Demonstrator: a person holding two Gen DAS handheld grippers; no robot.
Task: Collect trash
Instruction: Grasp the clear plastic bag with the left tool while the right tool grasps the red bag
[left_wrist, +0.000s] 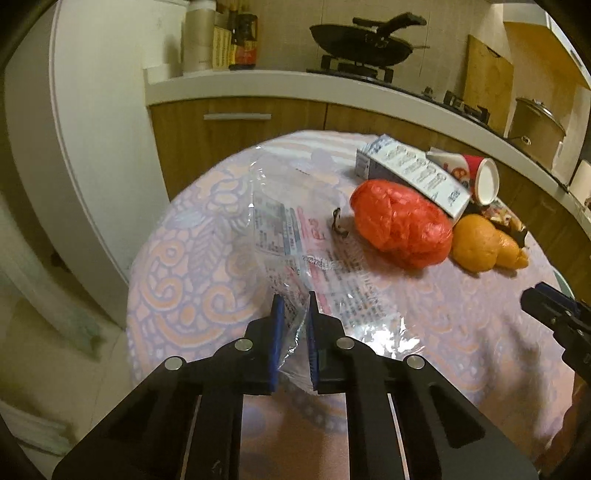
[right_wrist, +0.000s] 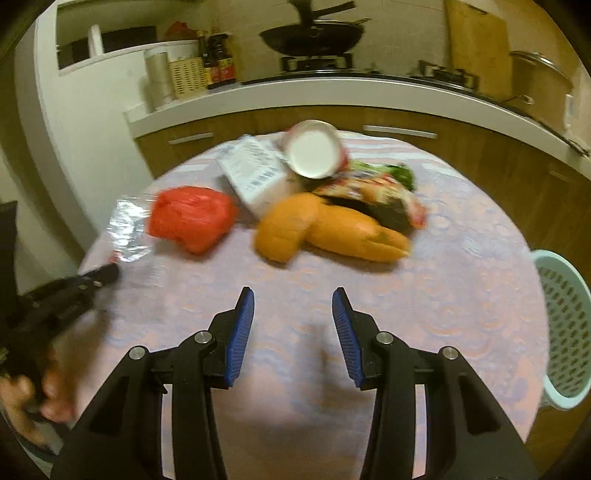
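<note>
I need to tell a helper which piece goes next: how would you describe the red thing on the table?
On the round table, left of the orange peel, lies a crumpled red plastic bag. It is the only solid red lump there.

A round table (right_wrist: 461, 266) under a pink patterned cloth carries the trash. Ahead of the right gripper (right_wrist: 293, 295) lie orange peel (right_wrist: 325, 230), a carton (right_wrist: 258, 173), a cup (right_wrist: 314, 147) and a wrapper (right_wrist: 391, 192); ahead-left, a red bag (right_wrist: 190, 218) and clear plastic (right_wrist: 127, 229).
</note>
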